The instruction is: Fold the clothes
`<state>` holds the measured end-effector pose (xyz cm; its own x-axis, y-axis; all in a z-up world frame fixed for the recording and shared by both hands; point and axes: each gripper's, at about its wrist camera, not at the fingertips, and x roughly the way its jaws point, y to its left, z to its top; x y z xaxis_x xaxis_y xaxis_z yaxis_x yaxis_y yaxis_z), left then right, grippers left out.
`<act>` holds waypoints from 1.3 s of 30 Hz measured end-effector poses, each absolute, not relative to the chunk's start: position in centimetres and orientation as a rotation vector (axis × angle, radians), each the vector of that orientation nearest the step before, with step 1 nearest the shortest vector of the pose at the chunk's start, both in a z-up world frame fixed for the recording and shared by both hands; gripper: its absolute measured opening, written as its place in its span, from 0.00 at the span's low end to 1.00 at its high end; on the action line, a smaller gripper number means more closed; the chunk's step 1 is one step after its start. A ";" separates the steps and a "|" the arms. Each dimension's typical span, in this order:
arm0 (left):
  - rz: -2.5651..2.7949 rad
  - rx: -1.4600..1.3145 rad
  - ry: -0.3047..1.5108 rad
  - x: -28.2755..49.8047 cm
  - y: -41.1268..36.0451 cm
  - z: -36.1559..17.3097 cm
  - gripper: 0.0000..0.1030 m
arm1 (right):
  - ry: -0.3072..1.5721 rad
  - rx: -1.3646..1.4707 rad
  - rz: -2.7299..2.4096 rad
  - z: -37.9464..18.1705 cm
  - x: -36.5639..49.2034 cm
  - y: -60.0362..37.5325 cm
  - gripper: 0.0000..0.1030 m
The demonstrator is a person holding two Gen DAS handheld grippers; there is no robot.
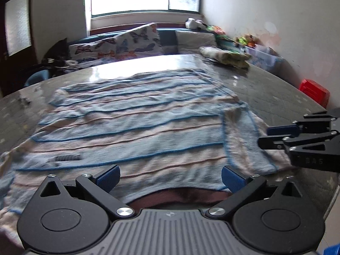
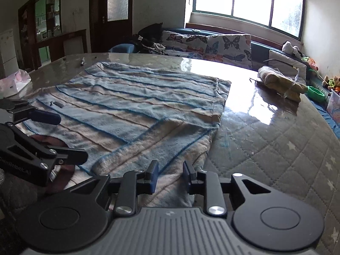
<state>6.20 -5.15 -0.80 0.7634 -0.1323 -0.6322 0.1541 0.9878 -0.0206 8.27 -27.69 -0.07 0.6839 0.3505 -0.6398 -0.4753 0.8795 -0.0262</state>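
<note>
The left gripper (image 1: 171,177) hangs over the near edge of the sweater (image 1: 136,123), its jaws spread wide with nothing between them. The striped blue sweater lies flat on the glossy table (image 2: 265,127), one sleeve folded across its body. The right gripper (image 2: 170,177) sits low at the sweater's near right edge, jaws a narrow gap apart, with no cloth pinched. A bagged bundle (image 2: 280,80) lies far right.

Butterfly cushions (image 2: 214,44), wrapped bundle (image 2: 280,81), red box (image 1: 314,92).
</note>
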 end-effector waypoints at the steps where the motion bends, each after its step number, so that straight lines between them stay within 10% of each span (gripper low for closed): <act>1: -0.135 0.020 0.678 5.9 -4.4 -0.6 1.00 | 0.668 -0.191 0.473 0.1 8.3 -27.4 0.26; 26: 0.526 -0.279 0.595 -0.9 16.3 0.4 0.79 | 0.684 -0.184 0.480 -1.0 8.5 -25.7 0.32; 34: 0.547 -0.359 0.613 -0.4 18.0 -0.5 0.53 | 0.685 -0.185 0.477 -1.0 8.5 -25.7 0.34; 39: 0.517 -0.419 0.586 -0.8 18.7 -0.6 0.17 | 0.686 -0.185 0.476 -1.1 8.6 -25.7 0.35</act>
